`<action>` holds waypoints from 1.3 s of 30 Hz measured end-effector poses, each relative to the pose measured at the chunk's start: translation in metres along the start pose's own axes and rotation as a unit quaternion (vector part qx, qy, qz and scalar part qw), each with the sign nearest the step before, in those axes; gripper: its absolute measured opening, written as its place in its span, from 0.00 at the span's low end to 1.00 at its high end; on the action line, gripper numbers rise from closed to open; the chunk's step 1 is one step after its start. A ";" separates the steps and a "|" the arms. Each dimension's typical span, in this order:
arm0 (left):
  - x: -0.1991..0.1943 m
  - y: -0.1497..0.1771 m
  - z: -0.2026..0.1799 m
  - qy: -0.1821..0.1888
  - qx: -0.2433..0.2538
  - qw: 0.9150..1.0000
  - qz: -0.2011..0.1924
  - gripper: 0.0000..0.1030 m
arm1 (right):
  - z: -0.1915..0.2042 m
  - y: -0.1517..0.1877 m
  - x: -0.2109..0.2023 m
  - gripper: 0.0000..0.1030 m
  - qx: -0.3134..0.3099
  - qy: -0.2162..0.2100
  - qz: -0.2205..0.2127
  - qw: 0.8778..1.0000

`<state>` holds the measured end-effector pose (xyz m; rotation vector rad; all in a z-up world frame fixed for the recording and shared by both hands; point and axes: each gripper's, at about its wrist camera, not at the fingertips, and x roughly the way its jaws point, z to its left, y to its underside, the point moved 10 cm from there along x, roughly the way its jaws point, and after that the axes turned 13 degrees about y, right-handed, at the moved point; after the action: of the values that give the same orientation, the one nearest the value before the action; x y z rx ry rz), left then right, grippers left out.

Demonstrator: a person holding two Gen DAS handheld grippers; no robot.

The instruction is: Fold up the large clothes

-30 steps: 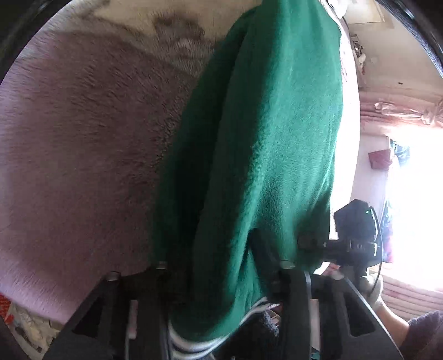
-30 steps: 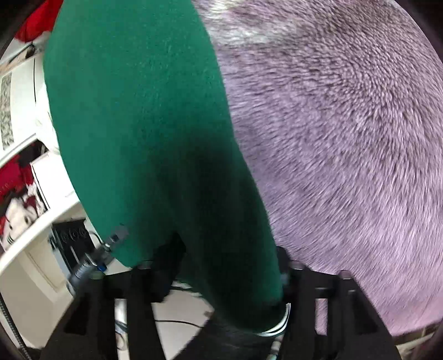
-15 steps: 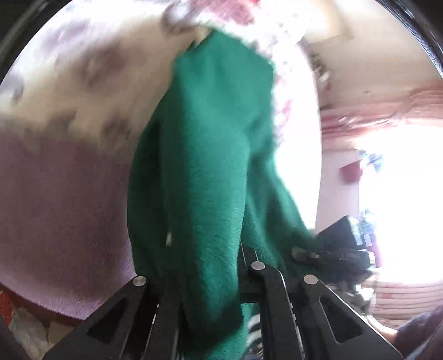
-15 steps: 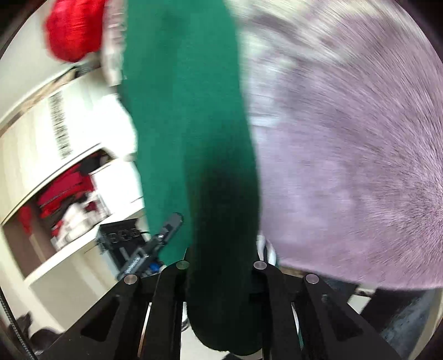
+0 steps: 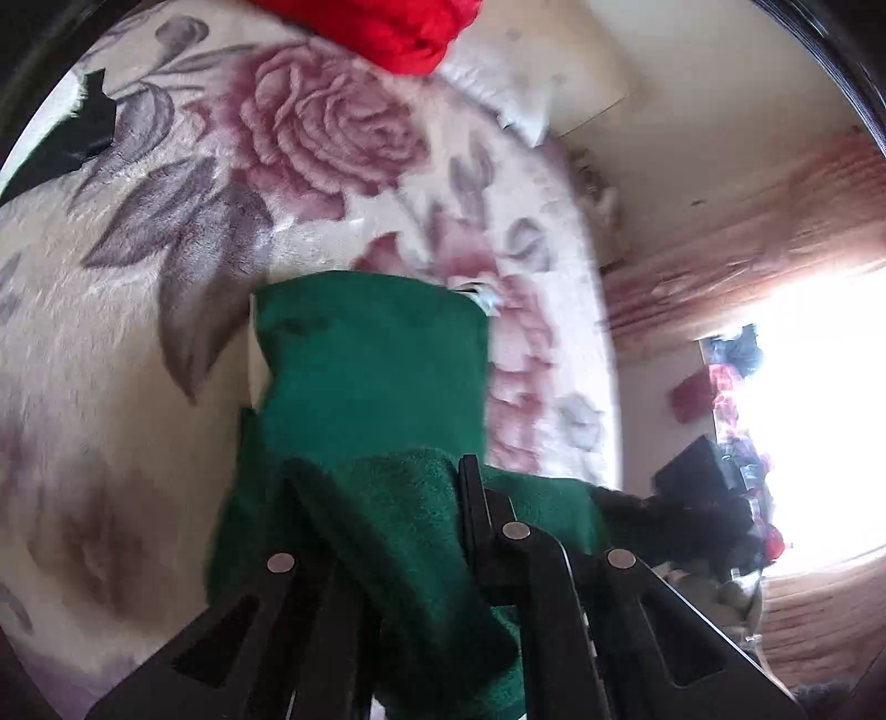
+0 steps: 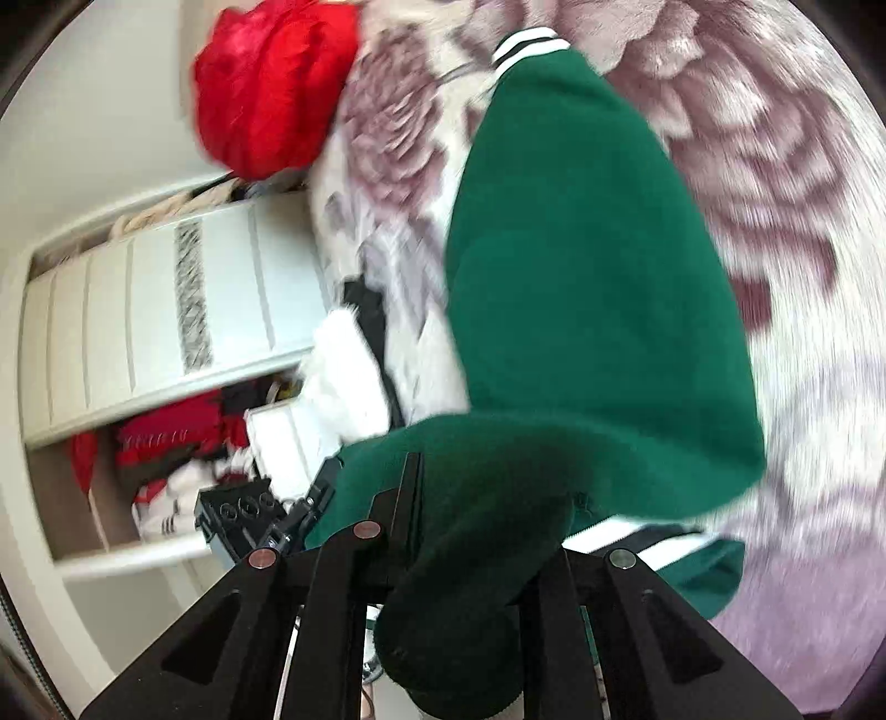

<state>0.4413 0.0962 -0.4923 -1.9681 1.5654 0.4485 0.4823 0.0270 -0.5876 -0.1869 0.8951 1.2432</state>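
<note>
A dark green fleece garment [image 5: 376, 376] with white-striped trim lies folded over on the floral blanket [image 5: 166, 232]. My left gripper [image 5: 382, 487] is shut on a bunch of its cloth near the fold. In the right wrist view the green garment [image 6: 587, 288] stretches away over the blanket [image 6: 775, 194], its striped cuff [image 6: 526, 41] at the far end. My right gripper [image 6: 482, 498] is shut on a thick bunch of the same cloth. The other gripper [image 5: 698, 498] shows dark at the right of the left wrist view.
A red garment [image 5: 387, 22] lies at the far end of the blanket and shows in the right wrist view [image 6: 266, 94] too. White shelves [image 6: 138, 310] with red and white clothes stand left. A bright window [image 5: 803, 432] is at the right.
Both grippers have carried the held green edge forward over the garment, laying it into a fold. The views swung from the plain mauve blanket to the floral part and the red garment.
</note>
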 end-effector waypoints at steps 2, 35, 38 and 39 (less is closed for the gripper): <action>0.024 -0.015 0.024 -0.012 -0.020 0.999 0.025 0.05 | -0.025 -0.042 0.010 0.13 0.026 0.010 0.020 0.999; -0.016 -0.046 0.095 -0.176 0.003 0.984 -0.038 0.78 | -0.016 -0.111 0.074 0.87 0.165 -0.028 0.159 0.973; -0.025 -0.026 0.099 -0.187 -0.002 0.981 -0.041 0.78 | -0.009 -0.096 0.066 0.87 0.135 -0.052 0.146 0.979; -0.027 -0.019 0.099 -0.192 -0.002 0.981 -0.039 0.78 | -0.008 -0.092 0.063 0.87 0.133 -0.065 0.144 0.978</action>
<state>0.4618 0.1820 -0.5491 -1.8059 1.2399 0.7479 0.5612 0.0362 -0.6657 0.2448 0.9872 1.3695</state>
